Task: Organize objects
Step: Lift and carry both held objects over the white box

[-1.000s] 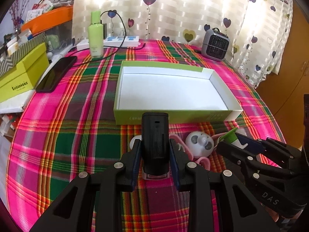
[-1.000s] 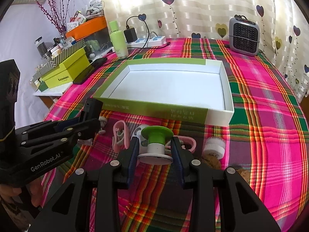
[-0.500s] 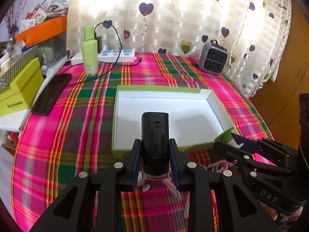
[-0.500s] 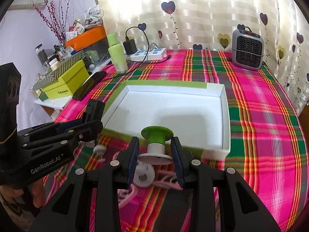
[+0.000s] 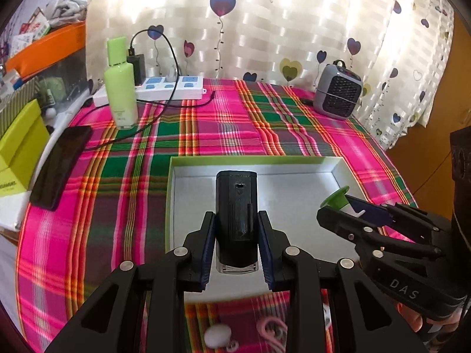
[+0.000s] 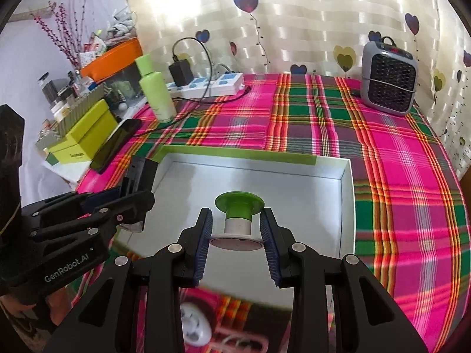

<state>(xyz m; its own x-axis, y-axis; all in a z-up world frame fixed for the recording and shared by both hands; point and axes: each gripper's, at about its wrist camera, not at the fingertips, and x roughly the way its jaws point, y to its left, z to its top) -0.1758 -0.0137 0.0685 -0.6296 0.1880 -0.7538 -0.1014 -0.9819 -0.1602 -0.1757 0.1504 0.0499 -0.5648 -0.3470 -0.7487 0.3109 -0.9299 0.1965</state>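
A shallow rectangular cardboard tray with green outer walls and a white inside [image 5: 294, 161] [image 6: 346, 200] fills the middle of both views, lying on the pink-and-green plaid tablecloth [image 5: 235, 123] [image 6: 412, 206]. Its white floor is bare beyond the fingertips, with low walls at the far side and to the right. Outside it, the cloth lies open up to a grey fan heater [image 5: 337, 91] [image 6: 388, 82] at upper right and a pale green bottle [image 5: 120, 88] [image 6: 154, 91] by a white power strip [image 5: 164, 88] [image 6: 215, 85] at upper left.

The left gripper [image 5: 237, 235] is clamped on an upright black rectangular device [image 5: 237, 206], held over the tray's near left part at lower centre. The right gripper [image 6: 237, 236] is clamped on the white base disc of a small white spool-shaped piece with a green flanged top [image 6: 238, 214] [image 5: 335, 197], also over the tray floor.
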